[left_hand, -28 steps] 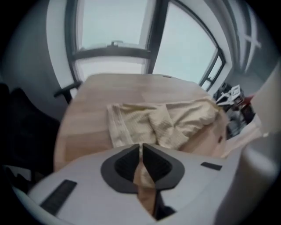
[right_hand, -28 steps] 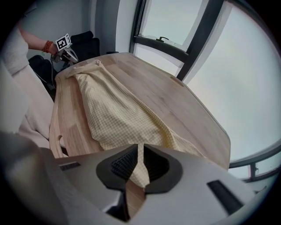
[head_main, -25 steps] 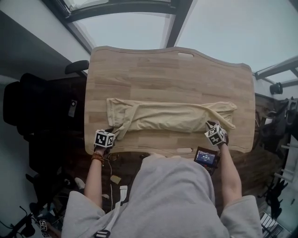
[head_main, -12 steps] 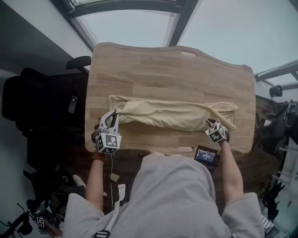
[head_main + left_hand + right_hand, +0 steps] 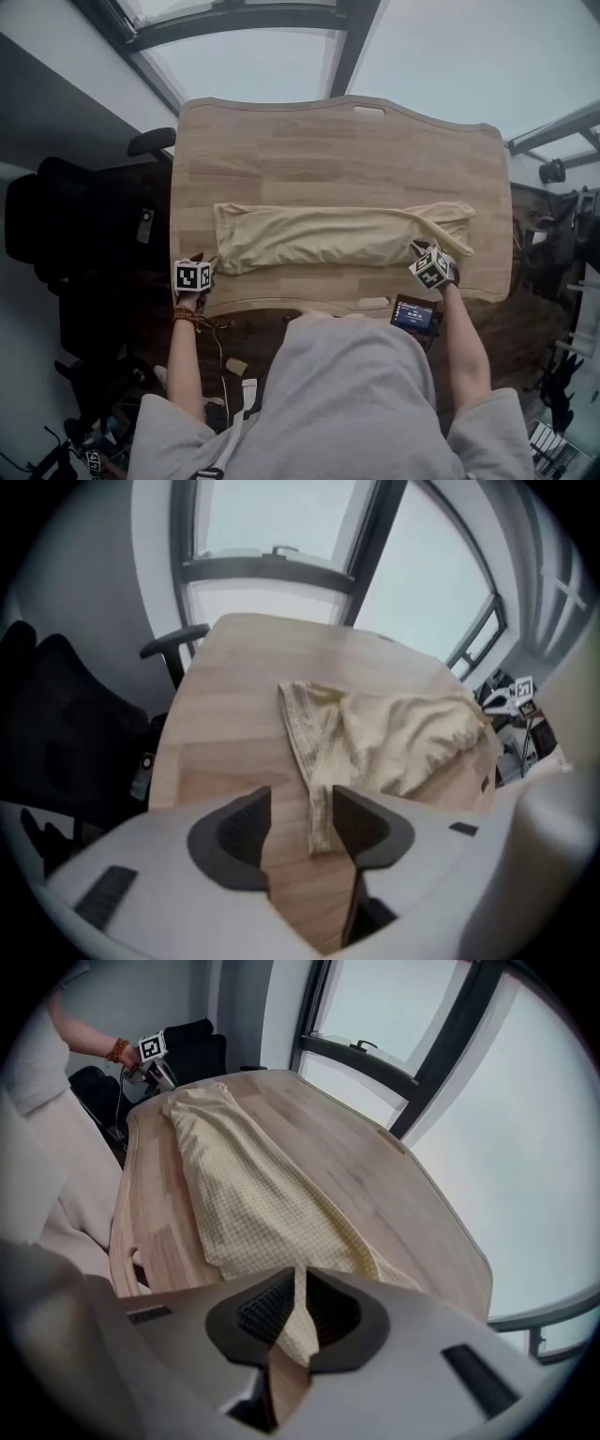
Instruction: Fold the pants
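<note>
The pale yellow pants (image 5: pixel 337 234) lie stretched in a long band across the wooden table (image 5: pixel 328 141). My left gripper (image 5: pixel 206 263) hovers at the band's left end, near the table's front left corner. Its jaws are opening. In the left gripper view the waistband edge (image 5: pixel 317 789) runs between the pads of the left gripper (image 5: pixel 300 808), close to the right pad, and neither pad presses on it. My right gripper (image 5: pixel 420 250) is shut on the right end of the pants. In the right gripper view a strip of checked cloth (image 5: pixel 298 1321) is pinched in the right gripper (image 5: pixel 298 1309).
A black office chair (image 5: pixel 75 216) stands left of the table. A small device with a lit screen (image 5: pixel 414 316) sits below the table's front edge by my right arm. Window frames run beyond the far edge.
The left gripper lifted the loose flap at the pants' left front onto the band, let go and drew back toward the front left corner. The right gripper kept still.
</note>
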A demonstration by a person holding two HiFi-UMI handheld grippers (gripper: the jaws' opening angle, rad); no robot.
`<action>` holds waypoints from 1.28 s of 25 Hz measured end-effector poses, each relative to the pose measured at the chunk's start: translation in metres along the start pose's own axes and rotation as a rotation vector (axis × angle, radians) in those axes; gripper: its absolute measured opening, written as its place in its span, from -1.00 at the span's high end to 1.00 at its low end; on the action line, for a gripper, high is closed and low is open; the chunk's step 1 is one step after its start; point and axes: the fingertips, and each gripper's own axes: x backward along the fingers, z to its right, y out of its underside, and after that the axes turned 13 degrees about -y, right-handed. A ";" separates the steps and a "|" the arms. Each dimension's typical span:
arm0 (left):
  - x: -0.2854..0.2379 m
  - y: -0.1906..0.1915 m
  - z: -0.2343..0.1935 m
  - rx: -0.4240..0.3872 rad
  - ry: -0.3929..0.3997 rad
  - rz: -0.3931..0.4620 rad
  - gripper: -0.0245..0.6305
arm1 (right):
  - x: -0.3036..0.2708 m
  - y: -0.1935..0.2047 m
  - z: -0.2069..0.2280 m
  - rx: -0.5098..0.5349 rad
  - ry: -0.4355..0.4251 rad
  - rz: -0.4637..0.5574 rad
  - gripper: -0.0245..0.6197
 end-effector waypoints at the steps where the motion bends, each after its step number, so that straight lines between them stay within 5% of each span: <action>1: 0.001 -0.019 0.003 0.024 0.026 0.052 0.29 | 0.000 0.006 0.000 -0.008 -0.003 -0.008 0.80; 3: -0.007 -0.055 0.014 0.019 0.081 0.108 0.34 | -0.001 0.016 -0.001 -0.024 -0.007 -0.025 0.80; 5: -0.025 -0.074 0.028 -0.080 0.092 0.094 0.47 | -0.001 0.019 -0.003 -0.030 -0.008 -0.036 0.80; 8: -0.048 -0.085 0.048 -0.251 0.067 0.057 0.58 | 0.003 0.016 -0.004 -0.025 0.003 -0.035 0.80; 13: -0.066 -0.082 0.058 -0.371 -0.007 0.057 0.85 | 0.009 0.008 -0.002 -0.021 0.024 -0.015 0.80; 16: -0.047 -0.099 0.053 -0.306 -0.025 0.164 0.90 | 0.012 0.013 0.000 -0.034 0.029 -0.019 0.80; 20: -0.023 -0.115 0.015 -0.077 -0.044 0.268 0.90 | 0.010 0.027 -0.001 -0.056 0.020 -0.040 0.80; 26: -0.023 -0.102 -0.072 0.255 -0.248 0.248 0.89 | 0.004 0.033 0.000 -0.062 0.012 -0.041 0.80; 29: -0.003 -0.101 -0.062 0.227 -0.234 0.276 0.89 | 0.006 0.036 0.009 -0.074 0.003 -0.007 0.80; 32: 0.000 -0.099 -0.003 0.034 -0.185 0.296 0.89 | 0.019 0.072 0.025 -0.088 0.013 -0.006 0.78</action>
